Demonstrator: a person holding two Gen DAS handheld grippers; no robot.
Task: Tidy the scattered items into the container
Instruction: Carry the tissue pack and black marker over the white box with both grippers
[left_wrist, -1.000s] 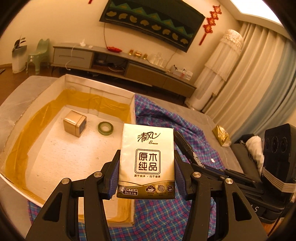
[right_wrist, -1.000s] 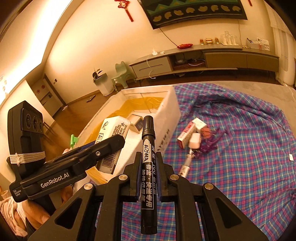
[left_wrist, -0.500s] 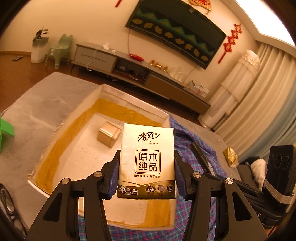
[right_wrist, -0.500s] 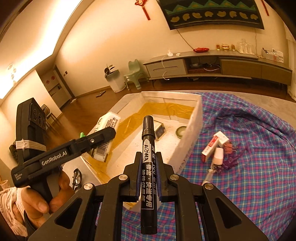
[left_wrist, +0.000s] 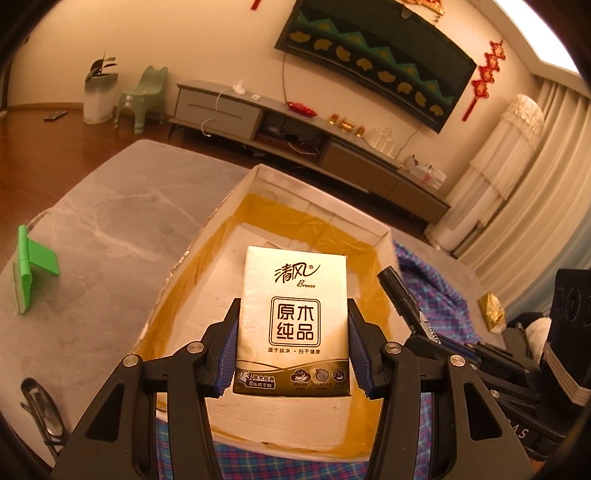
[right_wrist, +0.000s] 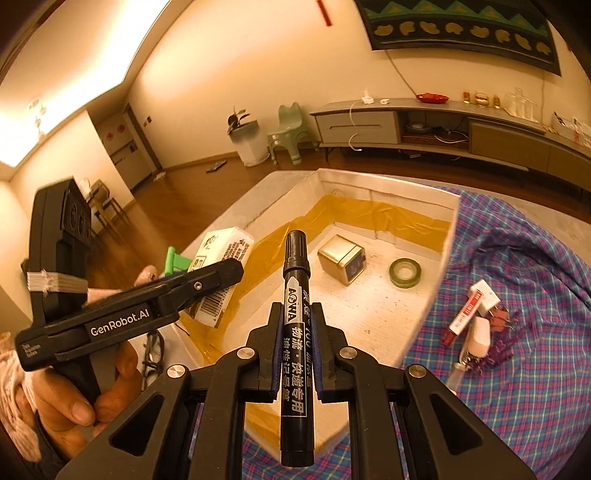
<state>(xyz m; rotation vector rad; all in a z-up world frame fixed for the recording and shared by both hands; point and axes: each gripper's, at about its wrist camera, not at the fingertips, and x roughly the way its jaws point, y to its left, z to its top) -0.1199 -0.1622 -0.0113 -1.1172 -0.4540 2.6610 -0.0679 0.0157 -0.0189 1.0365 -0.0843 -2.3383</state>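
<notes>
1. Left wrist view: the left gripper (left_wrist: 293, 352) has its blue pads clamped on both sides of a tissue pack (left_wrist: 293, 321), which stands upright between the fingers with its printed face toward the camera.
2. The pack hangs over the near part of the white foam box (left_wrist: 321, 192), whose inner walls are lined with yellowish tape. The box sits partly on a grey table (left_wrist: 110, 206) and partly on a plaid cloth (left_wrist: 424, 273).
3. To the right, the tip of a black marker (left_wrist: 400, 291) reaches in over the box's right wall. A green clip (left_wrist: 33, 262) lies far left on the table; glasses (left_wrist: 40, 410) lie at the near left edge.
4. Right wrist view: the right gripper (right_wrist: 297, 352) is closed tight on the marker (right_wrist: 295, 332), cap pointing away, above the box's near edge (right_wrist: 439, 280).
5. Inside the box lie a small metallic cube (right_wrist: 341, 258) and a roll of green tape (right_wrist: 405, 272), near each other but apart.
6. On the cloth (right_wrist: 517, 387) to the right of the box lies a small cluster: a red-and-white tube (right_wrist: 465, 317), a white piece (right_wrist: 478, 336) and purple bits (right_wrist: 498, 350).
7. At left, a hand (right_wrist: 74, 398) holds the left gripper (right_wrist: 207, 280) with the pack (right_wrist: 221, 258) over the box's left wall.
</notes>
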